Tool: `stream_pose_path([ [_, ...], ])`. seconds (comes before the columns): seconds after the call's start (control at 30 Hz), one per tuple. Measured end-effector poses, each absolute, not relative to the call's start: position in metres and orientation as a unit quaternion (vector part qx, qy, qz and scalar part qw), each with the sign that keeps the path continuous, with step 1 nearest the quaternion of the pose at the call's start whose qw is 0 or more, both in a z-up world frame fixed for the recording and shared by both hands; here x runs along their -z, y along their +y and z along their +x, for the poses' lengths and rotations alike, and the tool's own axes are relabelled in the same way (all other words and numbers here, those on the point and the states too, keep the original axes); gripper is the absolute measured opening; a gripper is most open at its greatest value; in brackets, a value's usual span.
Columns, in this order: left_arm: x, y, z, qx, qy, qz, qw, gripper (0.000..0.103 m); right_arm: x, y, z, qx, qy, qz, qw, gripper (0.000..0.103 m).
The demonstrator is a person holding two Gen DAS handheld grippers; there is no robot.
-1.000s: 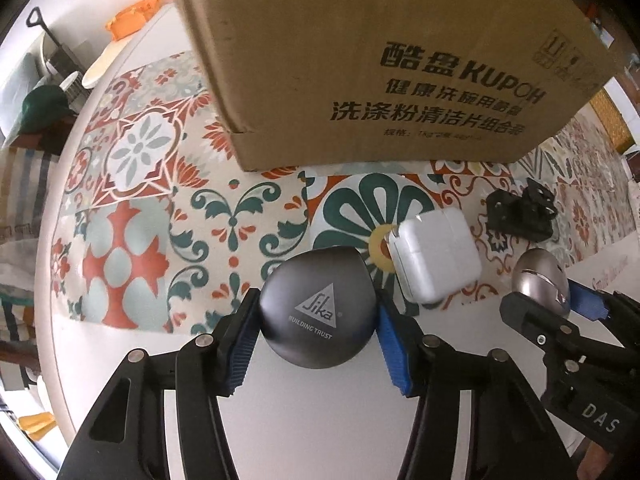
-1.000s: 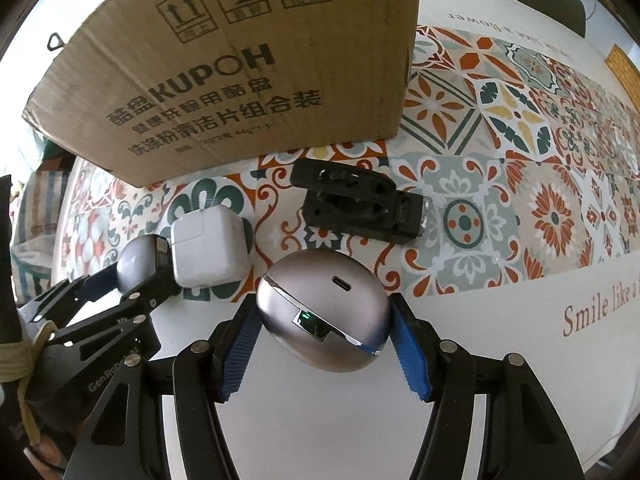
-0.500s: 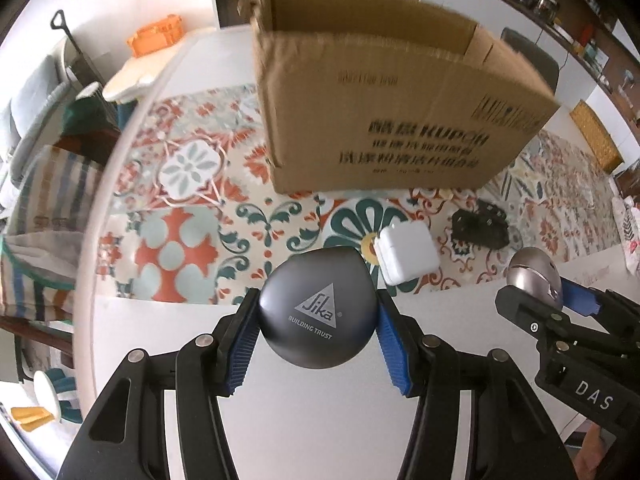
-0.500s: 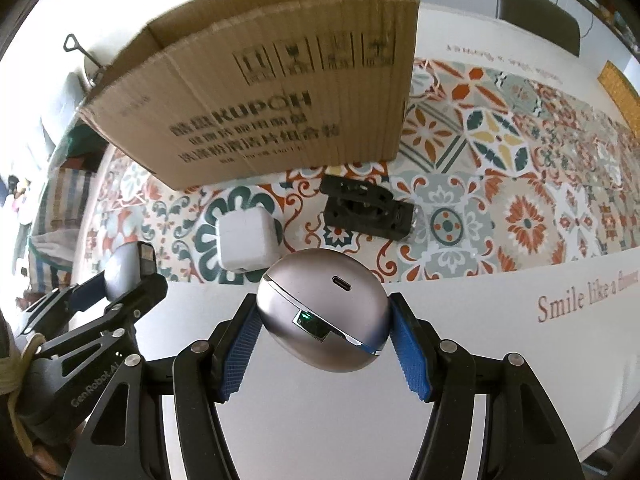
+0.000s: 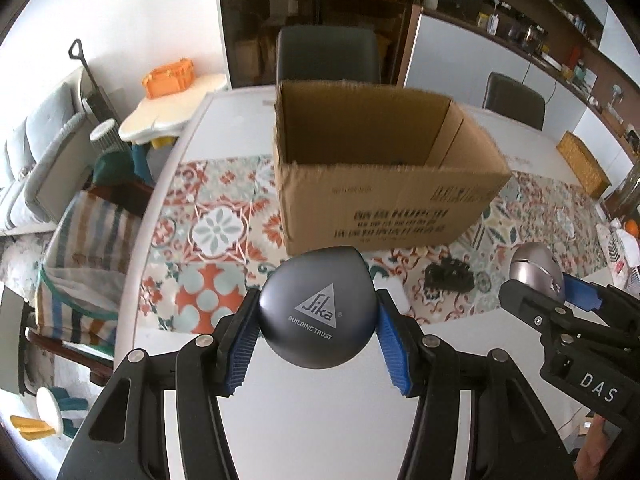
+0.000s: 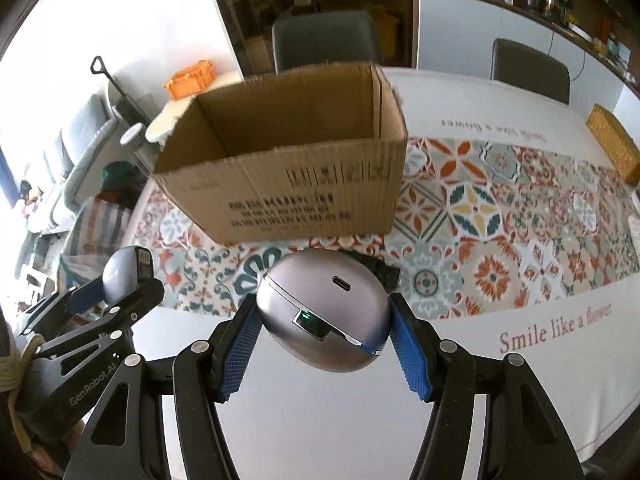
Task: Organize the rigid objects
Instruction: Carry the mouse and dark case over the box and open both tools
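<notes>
My left gripper is shut on a dark grey rounded Sika gadget and holds it high above the table. My right gripper is shut on a silver oval case with a USB-C port, also held high. An open cardboard box stands ahead on the patterned runner; its top opening faces me, and it also shows in the right wrist view. The right gripper with the silver case shows in the left wrist view. The left gripper with the grey gadget shows in the right wrist view.
A black clip-like part lies on the patterned runner in front of the box. A wicker box sits at the far right. Chairs stand behind the table. A striped bag hangs off the left edge.
Both grippers have risen well above the table with their objects. The box's open top is now visible from above. The white charger is now hidden behind the held gadget.
</notes>
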State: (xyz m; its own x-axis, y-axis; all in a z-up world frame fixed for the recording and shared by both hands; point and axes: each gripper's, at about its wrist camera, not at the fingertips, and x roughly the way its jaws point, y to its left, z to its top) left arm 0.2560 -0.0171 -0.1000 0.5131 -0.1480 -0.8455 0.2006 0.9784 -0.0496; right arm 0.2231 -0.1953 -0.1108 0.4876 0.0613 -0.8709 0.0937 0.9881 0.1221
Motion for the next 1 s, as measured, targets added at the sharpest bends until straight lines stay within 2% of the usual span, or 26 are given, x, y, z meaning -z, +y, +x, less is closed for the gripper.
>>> stream_pose_path([
  [0.53, 0.039, -0.024, 0.273, 0.095, 0.418, 0.028, 0.903, 0.055, 0.046, -0.196, 0.244, -0.007, 0.437, 0.062, 0.897, 0.063],
  [1.0, 0.022, -0.031, 0.316, 0.103, 0.408, 0.031, 0.907, 0.055, 0.029, -0.202, 0.293, -0.012, 0.432, 0.047, 0.9, 0.063],
])
